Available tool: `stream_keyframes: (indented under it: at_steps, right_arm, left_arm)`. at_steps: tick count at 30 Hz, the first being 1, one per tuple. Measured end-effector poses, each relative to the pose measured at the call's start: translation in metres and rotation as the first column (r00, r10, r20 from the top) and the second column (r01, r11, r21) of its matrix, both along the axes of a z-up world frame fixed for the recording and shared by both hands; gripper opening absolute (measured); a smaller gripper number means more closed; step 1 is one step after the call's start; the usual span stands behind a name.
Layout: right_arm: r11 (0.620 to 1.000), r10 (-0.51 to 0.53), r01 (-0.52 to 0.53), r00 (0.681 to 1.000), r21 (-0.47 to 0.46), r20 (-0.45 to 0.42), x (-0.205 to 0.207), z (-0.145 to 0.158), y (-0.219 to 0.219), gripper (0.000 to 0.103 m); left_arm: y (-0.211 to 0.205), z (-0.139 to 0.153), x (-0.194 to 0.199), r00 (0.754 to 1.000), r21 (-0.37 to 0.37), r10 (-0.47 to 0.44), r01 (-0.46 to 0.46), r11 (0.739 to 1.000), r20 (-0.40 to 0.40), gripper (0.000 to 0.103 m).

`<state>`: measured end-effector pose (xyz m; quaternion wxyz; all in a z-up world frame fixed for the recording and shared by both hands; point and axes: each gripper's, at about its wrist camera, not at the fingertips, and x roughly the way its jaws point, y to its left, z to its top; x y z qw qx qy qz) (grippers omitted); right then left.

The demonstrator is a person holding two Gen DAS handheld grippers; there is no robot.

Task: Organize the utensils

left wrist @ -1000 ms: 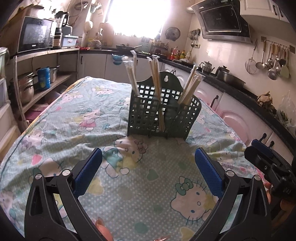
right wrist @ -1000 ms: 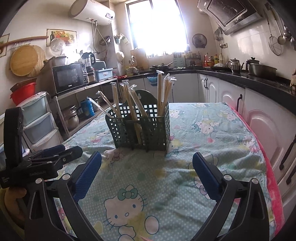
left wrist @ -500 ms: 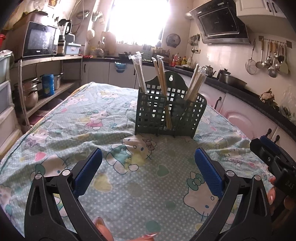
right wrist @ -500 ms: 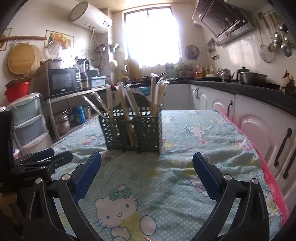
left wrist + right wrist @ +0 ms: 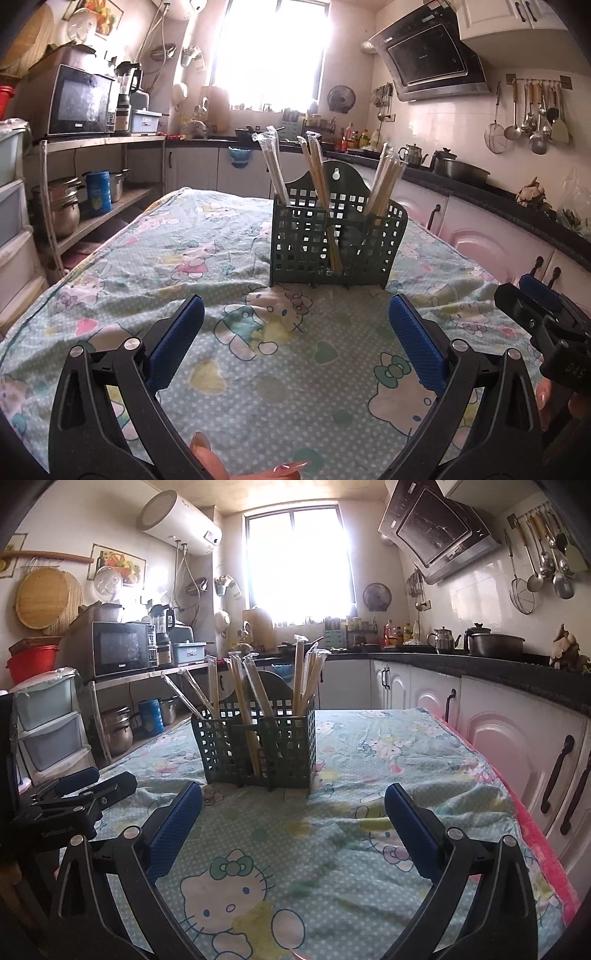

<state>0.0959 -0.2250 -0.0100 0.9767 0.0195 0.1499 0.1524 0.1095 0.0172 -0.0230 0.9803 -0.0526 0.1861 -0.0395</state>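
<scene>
Seemingly little is left: the cloth-covered worktop (image 5: pixel 155 258) carries only the green basket (image 5: pixel 334 247) near its middle, wrapped chopsticks (image 5: pixel 317 177) standing sorted in its compartments, while the left tongs (image 5: pixel 295 343) and right tongs (image 5: pixel 293 823) hover gaping and empty just short of it

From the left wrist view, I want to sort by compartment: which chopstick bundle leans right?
The bundle in the right compartment of the green holder. It tips rightward; the other two lean left.
</scene>
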Motion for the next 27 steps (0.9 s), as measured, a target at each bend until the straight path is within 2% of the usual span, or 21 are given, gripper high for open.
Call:
stream_keyframes:
  at_steps: [27]
  right_arm:
    - [1.0,0.009,-0.009,1.0,-0.004,-0.001,-0.005,-0.0003,0.0051,0.097]
  left_arm:
    - [0.0018,-0.0044,0.0007,1.0,0.008,0.018,-0.017,1.0,-0.018,0.092]
